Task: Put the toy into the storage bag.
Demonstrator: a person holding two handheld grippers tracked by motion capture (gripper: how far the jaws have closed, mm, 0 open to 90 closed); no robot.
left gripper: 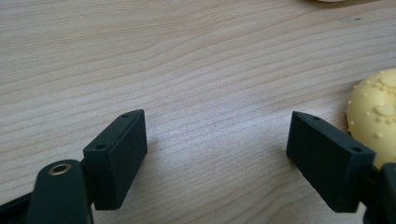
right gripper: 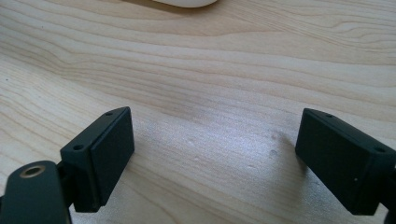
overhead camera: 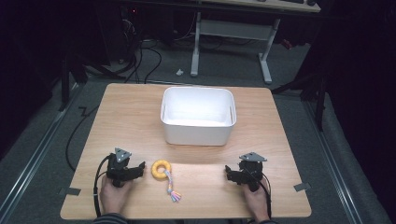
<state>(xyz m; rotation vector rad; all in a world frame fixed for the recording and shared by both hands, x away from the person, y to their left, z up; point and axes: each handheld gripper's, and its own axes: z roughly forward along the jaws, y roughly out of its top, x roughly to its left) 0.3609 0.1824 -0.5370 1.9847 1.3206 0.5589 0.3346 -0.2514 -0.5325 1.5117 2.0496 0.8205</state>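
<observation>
A yellow ring toy (overhead camera: 161, 169) with a short multicoloured rope tail (overhead camera: 172, 190) lies on the wooden table near its front edge. My left gripper (overhead camera: 138, 169) rests on the table just left of the ring, open, with bare wood between its jaws. In the left gripper view (left gripper: 217, 128) the ring's knobbly yellow edge (left gripper: 376, 114) sits beside the right jaw. My right gripper (overhead camera: 229, 171) rests at the front right, open, over bare wood (right gripper: 212, 128). A white bin (overhead camera: 198, 115) stands empty at the table's middle back.
The wooden table (overhead camera: 130, 121) has grey tape tabs at its front corners (overhead camera: 69, 191). Beyond it are a dark floor with cables and the legs of a white desk (overhead camera: 266, 60). A wide strip of tabletop separates the grippers from the bin.
</observation>
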